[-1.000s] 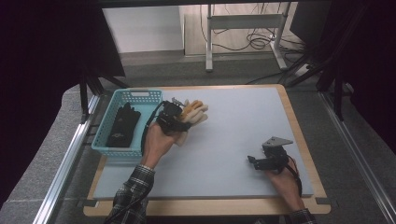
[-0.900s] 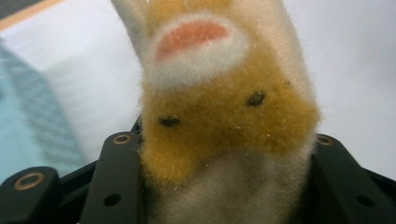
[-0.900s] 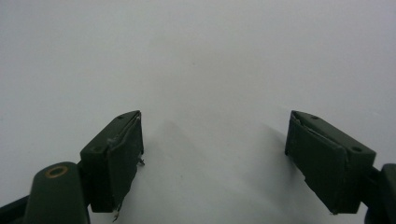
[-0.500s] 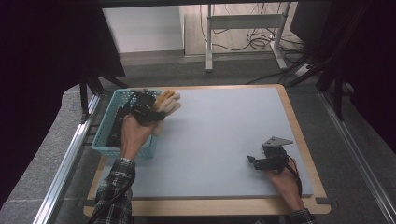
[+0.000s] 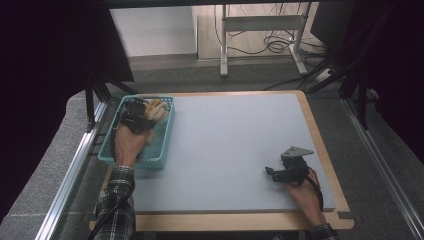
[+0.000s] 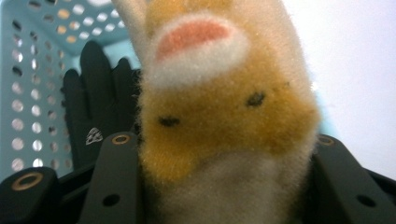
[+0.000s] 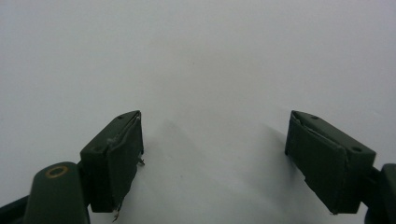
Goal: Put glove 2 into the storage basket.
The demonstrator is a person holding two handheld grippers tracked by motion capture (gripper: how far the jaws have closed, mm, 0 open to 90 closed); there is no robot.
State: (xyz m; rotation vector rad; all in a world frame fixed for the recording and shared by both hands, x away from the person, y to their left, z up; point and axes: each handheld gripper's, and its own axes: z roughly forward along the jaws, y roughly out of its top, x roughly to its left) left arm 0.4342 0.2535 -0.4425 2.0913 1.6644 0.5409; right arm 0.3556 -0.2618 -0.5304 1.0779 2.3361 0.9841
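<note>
Left claw (image 5: 142, 111) clamps a plush toy (image 6: 224, 107) above the basket (image 5: 165, 145), black glove (image 6: 95, 102) just behind; right claw (image 7: 212, 158) wide, nothing in it.

1. One plush toy (image 6: 224, 116), tan and cream, pressed between the left gripper's two jaws; it also shows in the high view (image 5: 154, 110).
2. One black glove (image 6: 95, 107), lying beyond that gripper's left-hand jaw, past the toy's side.
3. One turquoise perforated basket (image 5: 167, 137), with its wall behind the glove and beyond the jaw tips.
4. Two grippers: the left gripper (image 5: 134, 116) over the basket, and the right gripper (image 5: 280, 174), whose own view has its jaws standing wide apart with bare surface between them.
5. One grey table mat (image 5: 235, 145), ahead of the right jaws.
</note>
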